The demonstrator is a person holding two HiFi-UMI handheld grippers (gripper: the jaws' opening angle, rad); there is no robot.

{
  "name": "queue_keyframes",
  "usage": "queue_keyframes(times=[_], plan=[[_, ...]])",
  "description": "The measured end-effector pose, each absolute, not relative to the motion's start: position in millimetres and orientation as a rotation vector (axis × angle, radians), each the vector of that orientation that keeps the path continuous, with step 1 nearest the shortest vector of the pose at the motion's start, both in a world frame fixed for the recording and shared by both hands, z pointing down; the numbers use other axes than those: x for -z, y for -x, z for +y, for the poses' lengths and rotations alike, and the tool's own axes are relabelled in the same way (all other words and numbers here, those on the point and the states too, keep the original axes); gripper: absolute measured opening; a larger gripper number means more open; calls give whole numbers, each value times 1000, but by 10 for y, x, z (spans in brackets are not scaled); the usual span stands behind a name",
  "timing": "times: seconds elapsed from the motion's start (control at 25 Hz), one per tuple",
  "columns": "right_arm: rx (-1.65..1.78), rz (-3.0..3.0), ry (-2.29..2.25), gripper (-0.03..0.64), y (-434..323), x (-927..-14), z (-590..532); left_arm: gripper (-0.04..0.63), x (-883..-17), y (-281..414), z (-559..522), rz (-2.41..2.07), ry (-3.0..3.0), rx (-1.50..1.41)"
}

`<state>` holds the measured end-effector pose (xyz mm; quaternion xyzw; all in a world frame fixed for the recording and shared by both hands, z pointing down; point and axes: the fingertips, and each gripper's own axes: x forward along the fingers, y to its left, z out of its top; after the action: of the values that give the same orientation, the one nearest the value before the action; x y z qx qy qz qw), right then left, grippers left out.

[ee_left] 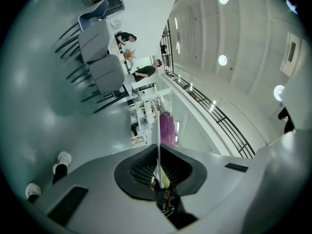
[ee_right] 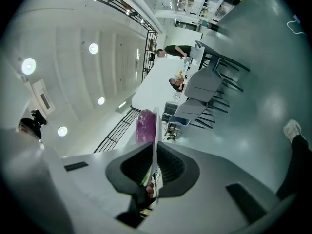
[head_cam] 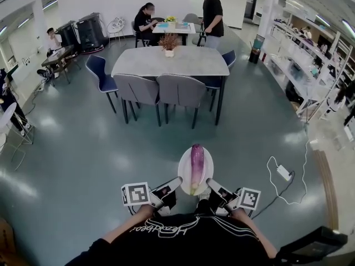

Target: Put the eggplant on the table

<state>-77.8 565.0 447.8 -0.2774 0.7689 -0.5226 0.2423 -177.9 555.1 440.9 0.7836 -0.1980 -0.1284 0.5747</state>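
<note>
A purple eggplant (head_cam: 197, 165) lies on a white plate (head_cam: 183, 172) held in the air just in front of me, over the floor. My left gripper (head_cam: 176, 183) is shut on the plate's near left rim, and my right gripper (head_cam: 209, 184) is shut on its near right rim. In the left gripper view the plate (ee_left: 157, 139) shows edge-on between the closed jaws of the left gripper (ee_left: 158, 156), with the eggplant (ee_left: 166, 126) beyond. The right gripper view shows the same: the plate (ee_right: 155, 130), the right gripper (ee_right: 154, 152) and the eggplant (ee_right: 145, 126). The grey table (head_cam: 183, 61) stands ahead, well apart.
Grey chairs (head_cam: 161, 90) and blue chairs (head_cam: 100, 68) ring the table, which carries a potted plant (head_cam: 169, 42). Two people are at a farther table (head_cam: 176, 27). A power strip (head_cam: 284, 172) with cable lies on the floor at right. Shelving (head_cam: 310, 65) lines the right side.
</note>
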Motion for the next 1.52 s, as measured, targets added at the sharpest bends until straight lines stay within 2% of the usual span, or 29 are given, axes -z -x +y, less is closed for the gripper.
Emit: queue_keyframes(times=[0.76,1.4,1.52], plan=[[1572,2070,706,20,315,-4899,4155,23,-4788,1330,4136,-573,-1759,292],[1621,2137,602,20,-672,-4790,1976,23,-4612,276,2089,-623,-1702,410],[1623,2127,612,20,-904,-4801,1716,23,-4694,100,1807,-661,-1730,353]])
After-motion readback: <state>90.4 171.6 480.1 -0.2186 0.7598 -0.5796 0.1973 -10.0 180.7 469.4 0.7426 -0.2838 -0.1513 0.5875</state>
